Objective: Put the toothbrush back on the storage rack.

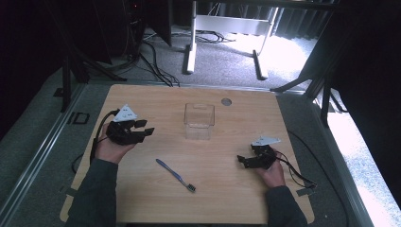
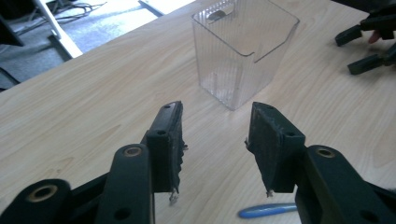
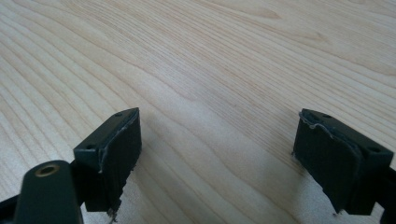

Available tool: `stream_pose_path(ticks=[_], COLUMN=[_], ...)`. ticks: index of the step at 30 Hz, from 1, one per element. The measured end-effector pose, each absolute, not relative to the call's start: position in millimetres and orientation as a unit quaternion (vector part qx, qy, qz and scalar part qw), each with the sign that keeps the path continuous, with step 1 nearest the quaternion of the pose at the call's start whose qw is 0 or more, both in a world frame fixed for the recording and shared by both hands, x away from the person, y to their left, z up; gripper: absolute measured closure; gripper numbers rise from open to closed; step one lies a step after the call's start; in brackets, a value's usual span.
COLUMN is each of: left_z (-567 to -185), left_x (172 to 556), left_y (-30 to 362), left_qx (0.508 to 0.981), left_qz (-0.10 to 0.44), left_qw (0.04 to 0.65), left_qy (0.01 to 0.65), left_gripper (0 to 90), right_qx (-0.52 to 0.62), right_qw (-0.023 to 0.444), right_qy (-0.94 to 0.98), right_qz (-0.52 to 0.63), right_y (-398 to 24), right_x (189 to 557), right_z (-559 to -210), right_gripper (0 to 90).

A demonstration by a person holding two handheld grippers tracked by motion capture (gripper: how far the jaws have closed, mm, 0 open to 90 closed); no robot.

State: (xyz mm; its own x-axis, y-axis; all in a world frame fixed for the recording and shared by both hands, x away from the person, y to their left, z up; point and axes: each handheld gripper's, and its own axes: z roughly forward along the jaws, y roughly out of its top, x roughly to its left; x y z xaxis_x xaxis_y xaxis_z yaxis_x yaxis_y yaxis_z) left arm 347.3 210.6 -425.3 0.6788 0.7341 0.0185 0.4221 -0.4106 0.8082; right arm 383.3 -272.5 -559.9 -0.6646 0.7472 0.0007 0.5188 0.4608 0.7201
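The blue toothbrush (image 1: pixel 175 174) lies flat on the counter (image 1: pixel 142 101) between both tongs — long axis diagonal, bristle head toward the person's right, handle tip toward the left tongs (image 1: pixel 144 128). Left tongs and right tongs (image 1: pixel 242 160) both gape, gripping nothing — the clear box (image 1: pixel 199 121) stands beyond.

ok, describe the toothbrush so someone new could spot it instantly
Start at the light wooden table and find the clear plastic box near its middle. Nearer the person, between the two hands, lies the toothbrush, flat and diagonal. It is the one slim blue thing, with a dark bristle head.
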Motion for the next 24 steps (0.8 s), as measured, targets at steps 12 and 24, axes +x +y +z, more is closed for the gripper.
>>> stream_pose_path(ticks=[12,24], left_z=[-425,-426], left_x=[349,350], left_y=[205,195], left_qx=[0.826,0.839], left_qz=[0.176,0.167], left_qw=[0.415,0.401], left_qy=[0.337,0.328], left_gripper=[60.7,63.9], right_qx=[0.376,0.376], right_qw=[0.160,0.160], right_qy=[0.840,0.840], right_qz=[0.357,0.357], right_y=[-273,-273], right_x=[383,383], right_z=[-560,-560], right_gripper=[14.9,14.9])
